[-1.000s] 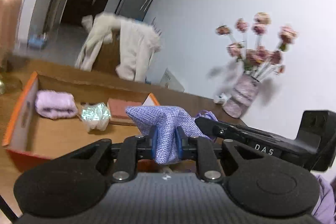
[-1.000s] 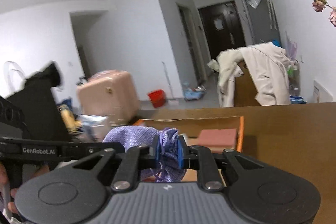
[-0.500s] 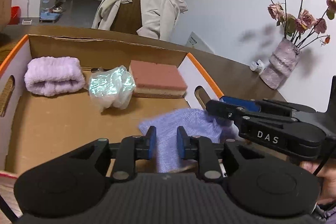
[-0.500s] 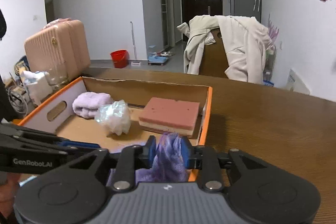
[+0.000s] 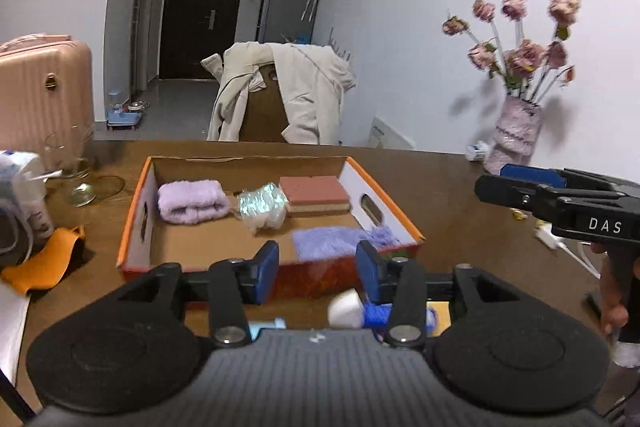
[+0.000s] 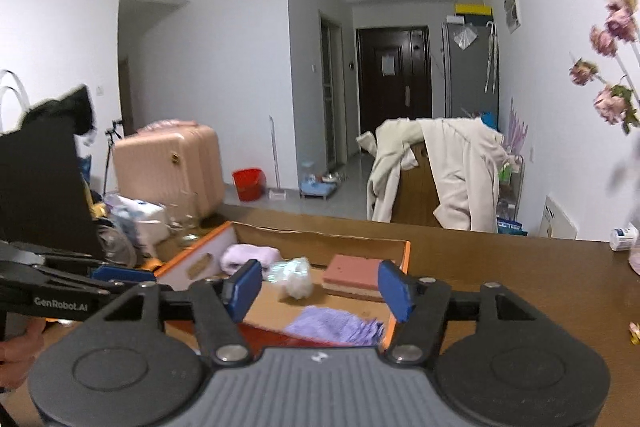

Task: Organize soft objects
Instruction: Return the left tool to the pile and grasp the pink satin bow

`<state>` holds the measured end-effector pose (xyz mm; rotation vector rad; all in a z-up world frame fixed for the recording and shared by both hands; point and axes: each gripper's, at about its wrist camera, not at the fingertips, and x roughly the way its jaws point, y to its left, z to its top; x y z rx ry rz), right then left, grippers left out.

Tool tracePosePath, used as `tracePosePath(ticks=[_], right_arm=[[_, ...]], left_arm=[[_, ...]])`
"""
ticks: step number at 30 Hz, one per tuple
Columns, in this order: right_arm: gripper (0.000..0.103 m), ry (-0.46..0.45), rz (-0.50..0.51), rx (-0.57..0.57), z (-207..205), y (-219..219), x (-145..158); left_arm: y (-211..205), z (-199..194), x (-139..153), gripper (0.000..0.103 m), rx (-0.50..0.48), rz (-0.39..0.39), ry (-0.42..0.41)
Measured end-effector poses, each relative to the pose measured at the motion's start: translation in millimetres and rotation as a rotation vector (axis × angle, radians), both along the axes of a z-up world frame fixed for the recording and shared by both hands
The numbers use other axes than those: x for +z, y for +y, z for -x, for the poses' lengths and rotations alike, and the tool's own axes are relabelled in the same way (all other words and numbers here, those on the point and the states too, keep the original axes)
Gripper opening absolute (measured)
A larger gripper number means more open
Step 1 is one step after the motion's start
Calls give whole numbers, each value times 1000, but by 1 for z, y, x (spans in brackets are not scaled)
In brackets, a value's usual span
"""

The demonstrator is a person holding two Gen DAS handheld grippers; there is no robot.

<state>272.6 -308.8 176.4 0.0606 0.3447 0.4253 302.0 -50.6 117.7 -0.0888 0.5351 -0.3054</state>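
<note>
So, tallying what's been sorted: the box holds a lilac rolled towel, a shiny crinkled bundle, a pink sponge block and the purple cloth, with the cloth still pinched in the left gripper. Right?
Not quite. The left wrist view shows the purple cloth lying loose in the box; the left gripper is opening with nothing between its jaws. The rest holds.

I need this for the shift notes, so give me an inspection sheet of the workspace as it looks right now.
Surface: brown wooden table.
Job's things: cardboard box holding a lilac rolled towel, shiny wrapped bundle, pink sponge and purple cloth near the front wall.
Clutter: orange cloth, glass jug, vase of dried roses.
Grippers: left gripper and right gripper both opening, nothing between the jaws.
Cables: white cable at the table's right edge.
Surroundings: chair draped with a cream coat, pink suitcase, dark door.
</note>
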Motion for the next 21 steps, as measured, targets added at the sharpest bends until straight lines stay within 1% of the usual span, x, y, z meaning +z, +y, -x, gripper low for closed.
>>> tracePosePath(ticks=[3, 4, 6, 10, 13, 16, 18, 21], right_arm=[[66, -24, -22, -8, 41, -3, 3], [67, -29, -34, -11, 53, -3, 2], [70, -32, -55, -22, 74, -4, -3], [70, -21, -90, -41, 109, -4, -15], [70, -35, -113, -59, 134, -4, -18], [72, -48, -127, -68, 157, -2, -22], [76, -57, -125, -77, 171, 0, -24], [77, -62, -130, -78, 188, 4, -30]], left_arm=[[10, 35, 6, 48, -22, 53, 7], [13, 46, 6, 53, -22, 58, 1], [17, 67, 3, 54, -15, 52, -9], [27, 101, -11, 54, -8, 59, 1], [35, 126, -16, 55, 7, 56, -20], [45, 146, -21, 60, 17, 69, -40], [50, 159, -25, 60, 28, 62, -54], [54, 177, -31, 65, 38, 47, -81]])
